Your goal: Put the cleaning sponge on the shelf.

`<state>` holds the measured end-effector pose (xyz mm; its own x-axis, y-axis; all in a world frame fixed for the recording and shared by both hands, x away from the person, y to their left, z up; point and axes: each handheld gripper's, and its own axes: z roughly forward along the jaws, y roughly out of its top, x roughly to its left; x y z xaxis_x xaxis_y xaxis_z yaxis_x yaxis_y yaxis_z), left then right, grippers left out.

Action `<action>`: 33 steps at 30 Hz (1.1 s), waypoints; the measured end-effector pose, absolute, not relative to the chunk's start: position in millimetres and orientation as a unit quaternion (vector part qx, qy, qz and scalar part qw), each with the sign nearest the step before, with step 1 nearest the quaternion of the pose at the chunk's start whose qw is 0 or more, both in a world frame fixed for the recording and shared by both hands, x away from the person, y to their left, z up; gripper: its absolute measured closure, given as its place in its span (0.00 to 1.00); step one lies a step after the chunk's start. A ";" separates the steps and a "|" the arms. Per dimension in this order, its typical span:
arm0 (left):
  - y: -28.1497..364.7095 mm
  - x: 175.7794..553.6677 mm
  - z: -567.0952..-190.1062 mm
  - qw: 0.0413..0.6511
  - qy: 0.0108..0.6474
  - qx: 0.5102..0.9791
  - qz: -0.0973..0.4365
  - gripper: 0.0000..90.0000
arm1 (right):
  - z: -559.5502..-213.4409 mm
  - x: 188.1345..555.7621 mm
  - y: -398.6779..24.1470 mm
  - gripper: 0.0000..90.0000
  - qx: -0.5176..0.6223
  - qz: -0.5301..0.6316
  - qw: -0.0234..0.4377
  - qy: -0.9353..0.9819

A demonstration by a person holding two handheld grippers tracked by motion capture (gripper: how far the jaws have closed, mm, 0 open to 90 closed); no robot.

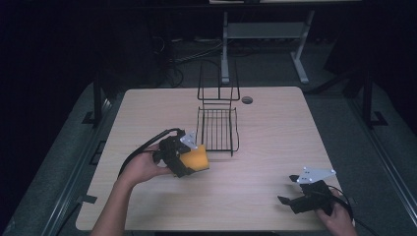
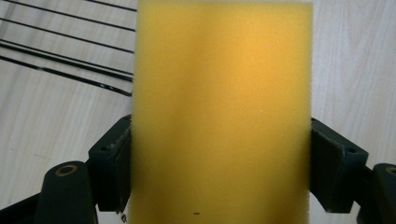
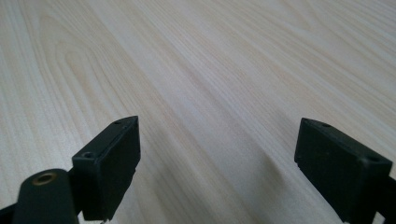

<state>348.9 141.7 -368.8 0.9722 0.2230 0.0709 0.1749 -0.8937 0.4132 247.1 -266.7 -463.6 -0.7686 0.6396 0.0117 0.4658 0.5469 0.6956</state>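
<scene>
While the pale wooden desk point(image 1: 255, 196) spreads across most of the high view, its grain also runs under both gripper views, and a small round hole sits near its far edge. Next in size is the black wire rack point(image 1: 218, 125), which stands at the middle of the far half of the desk, its tall back frame rising behind a slatted tray that reaches toward the person; a few of its thin wires cross the upper left corner of the left gripper view point(image 2: 65, 51). Just beside the near left corner of that rack, the left gripper point(image 1: 184, 160) is held in the person's left hand point(image 1: 142, 169), and its jaws are clamped on a yellow sponge point(image 1: 195, 160), one black jaw pressing each side of the block. From the left gripper view the sponge point(image 2: 219, 116) stands upright between the jaws, above the desk surface and close to the rack but not inside it. Well apart, at the near right corner of the desk, the right gripper point(image 1: 286, 200) rests low in the person's right hand point(image 1: 339, 219), its jaws spread wide with bare wood between them.
</scene>
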 end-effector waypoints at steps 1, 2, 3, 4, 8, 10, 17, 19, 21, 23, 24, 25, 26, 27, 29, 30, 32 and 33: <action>141.1 350.2 -368.2 0.208 0.103 0.971 0.057 0.24 | -463.8 246.7 -266.4 0.16 0.317 0.354 0.120 0.871; 140.2 351.9 -367.3 0.206 0.100 0.972 0.056 0.24 | -463.9 246.6 -266.3 0.16 0.317 0.354 0.120 0.872; 139.1 353.2 -366.3 0.205 0.099 0.972 0.055 0.24 | -464.0 246.5 -266.2 0.16 0.314 0.355 0.120 0.873; 138.2 354.4 -365.4 0.206 0.099 0.972 0.056 0.24 | -463.9 246.4 -266.4 0.16 0.309 0.353 0.121 0.875; 135.2 360.8 -362.0 0.210 0.095 0.971 0.055 0.24 | -464.0 245.5 -265.6 0.16 0.312 0.353 0.119 0.874; 133.1 363.7 -361.5 0.208 0.091 0.972 0.056 0.24 | -464.2 244.9 -265.0 0.16 0.312 0.351 0.118 0.875; 128.3 373.3 -361.7 0.213 0.089 0.972 0.051 0.24 | -464.8 244.5 -263.8 0.16 0.310 0.350 0.118 0.876; 126.8 375.7 -362.5 0.212 0.089 0.972 0.049 0.24 | -464.3 245.1 -264.6 0.16 0.308 0.347 0.119 0.878; 124.5 378.9 -361.8 0.210 0.087 0.973 0.048 0.24 | -464.2 245.2 -264.6 0.16 0.313 0.350 0.116 0.875; 122.3 381.2 -360.6 0.210 0.085 0.973 0.048 0.24 | -464.0 245.4 -265.1 0.16 0.312 0.351 0.118 0.875; 120.5 382.9 -359.3 0.208 0.083 0.973 0.049 0.24 | -463.8 245.3 -265.3 0.16 0.312 0.351 0.118 0.875; 119.8 383.8 -358.7 0.210 0.081 0.973 0.051 0.24 | -464.0 245.2 -265.7 0.16 0.311 0.352 0.119 0.875; 118.5 385.8 -357.7 0.209 0.079 0.974 0.048 0.24 | -464.0 245.1 -265.9 0.16 0.312 0.352 0.119 0.875; 117.5 387.4 -357.4 0.207 0.078 0.974 0.049 0.24 | -464.1 245.0 -266.2 0.16 0.313 0.351 0.119 0.874; 115.7 390.2 -357.3 0.204 0.076 0.975 0.048 0.24 | -464.2 244.9 -266.4 0.16 0.315 0.351 0.118 0.874; 114.6 391.8 -357.3 0.202 0.075 0.975 0.047 0.24 | -464.2 245.0 -266.5 0.16 0.315 0.351 0.118 0.874; 113.2 394.6 -356.9 0.203 0.072 0.975 0.048 0.24 | -464.1 245.1 -266.5 0.16 0.315 0.351 0.117 0.874; 112.7 396.1 -357.0 0.205 0.074 0.975 0.042 0.24 | -464.1 245.1 -266.6 0.16 0.315 0.351 0.117 0.874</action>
<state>396.1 112.7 -357.0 0.9855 0.1618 0.0513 0.1273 -0.9047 0.4066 245.1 -266.6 -464.1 -0.7740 0.6330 0.0162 0.4683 0.5550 0.6875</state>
